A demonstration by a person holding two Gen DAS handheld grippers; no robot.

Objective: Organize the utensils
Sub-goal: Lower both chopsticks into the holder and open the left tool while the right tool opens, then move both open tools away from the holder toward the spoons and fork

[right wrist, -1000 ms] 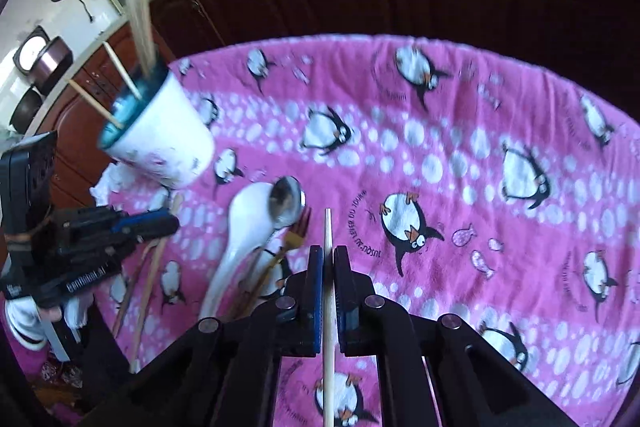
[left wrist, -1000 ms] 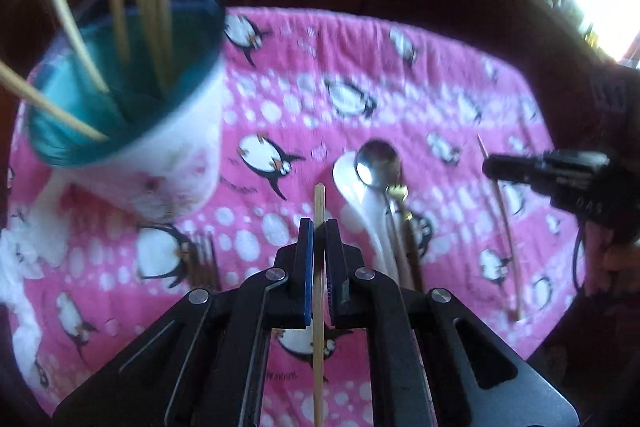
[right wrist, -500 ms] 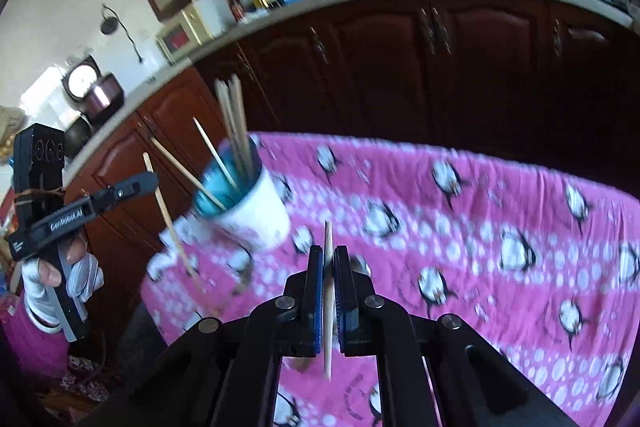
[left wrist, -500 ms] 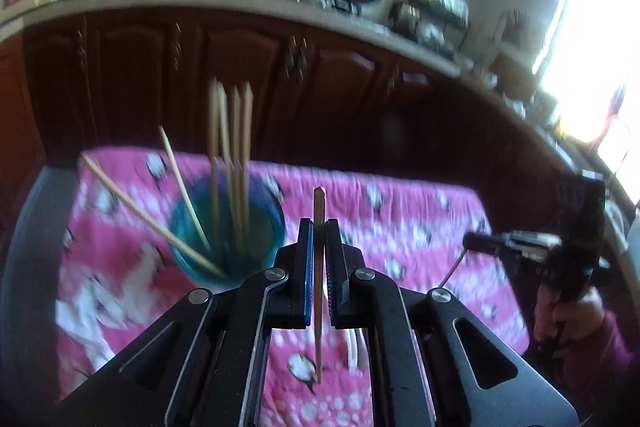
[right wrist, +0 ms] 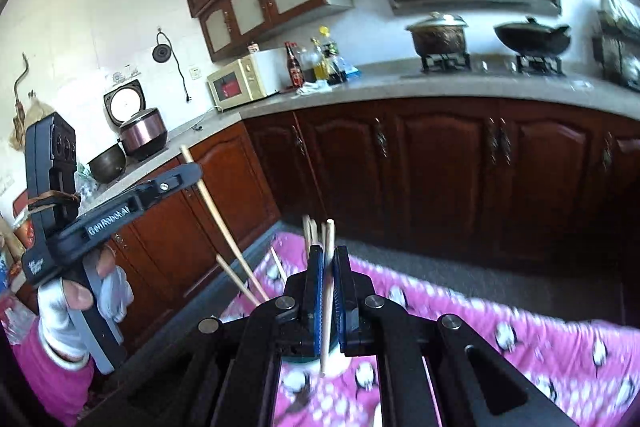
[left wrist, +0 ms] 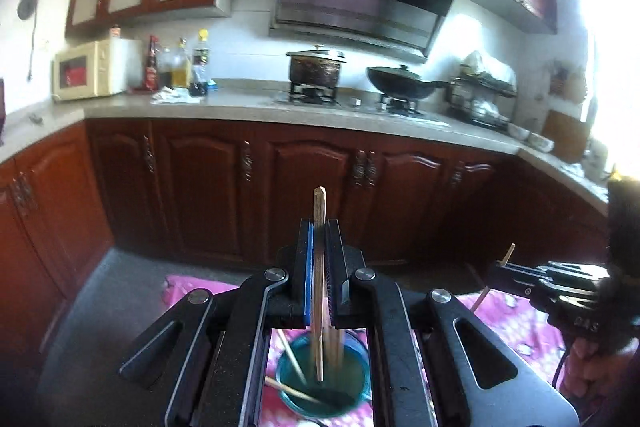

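My left gripper [left wrist: 319,227] is shut on a wooden chopstick [left wrist: 319,291] held upright, its lower end over the teal inside of the cup [left wrist: 324,387], which holds several other chopsticks. My right gripper [right wrist: 327,253] is shut on another wooden chopstick [right wrist: 327,291], upright, just above the white cup [right wrist: 308,367], mostly hidden behind its jaws. The left gripper [right wrist: 188,173] with its chopstick [right wrist: 218,227] shows at the left of the right wrist view. The right gripper [left wrist: 500,269] shows at the right of the left wrist view.
The pink penguin cloth [right wrist: 520,339] covers the table [left wrist: 504,315]. Dark wooden cabinets [left wrist: 312,195] and a grey counter [left wrist: 240,105] with a stove, pot, wok and microwave stand behind. The spoons and fork are out of view.
Both grippers have tilted up from looking down at the cloth to level, turning their chopsticks upright and moving over the cup. The spoons and fork have dropped out of view.
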